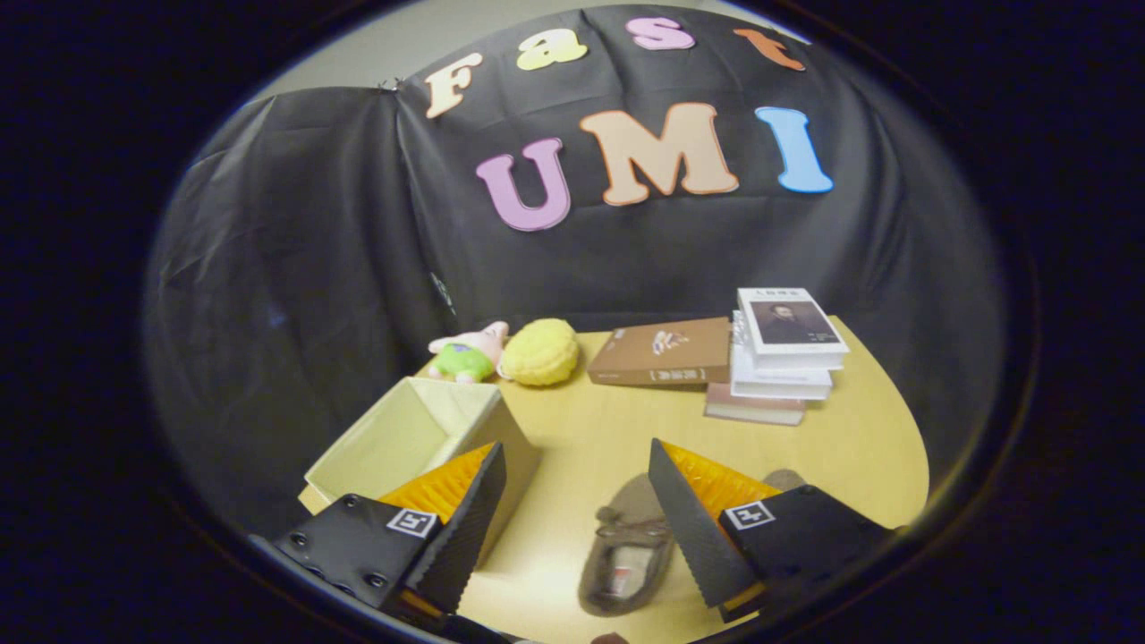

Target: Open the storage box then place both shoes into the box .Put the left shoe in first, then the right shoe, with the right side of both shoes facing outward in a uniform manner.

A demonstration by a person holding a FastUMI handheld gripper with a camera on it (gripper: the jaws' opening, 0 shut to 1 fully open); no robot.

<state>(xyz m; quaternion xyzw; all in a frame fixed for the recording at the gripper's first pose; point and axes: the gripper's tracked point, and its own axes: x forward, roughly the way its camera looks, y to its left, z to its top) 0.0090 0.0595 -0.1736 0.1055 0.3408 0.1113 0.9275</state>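
1. The tongs [577, 474] are spread wide with nothing between their fingers, held above the desk [581, 429].
2. The storage box [420, 438], taken as the landmark, stands open on the desk, its pale inside showing; one finger overlaps its near corner in view.
3. A grey-brown shoe [626, 555] lies flat on the desk just beside the box, between the fingers and partly under the other one.
4. A second shoe [785, 479] peeks out beyond that finger, farther from the box.
5. Behind the box sit a plush toy [465, 353] and a yellow sponge [539, 351]; farther off, a brown book [662, 351] and a stack of books [778, 358].
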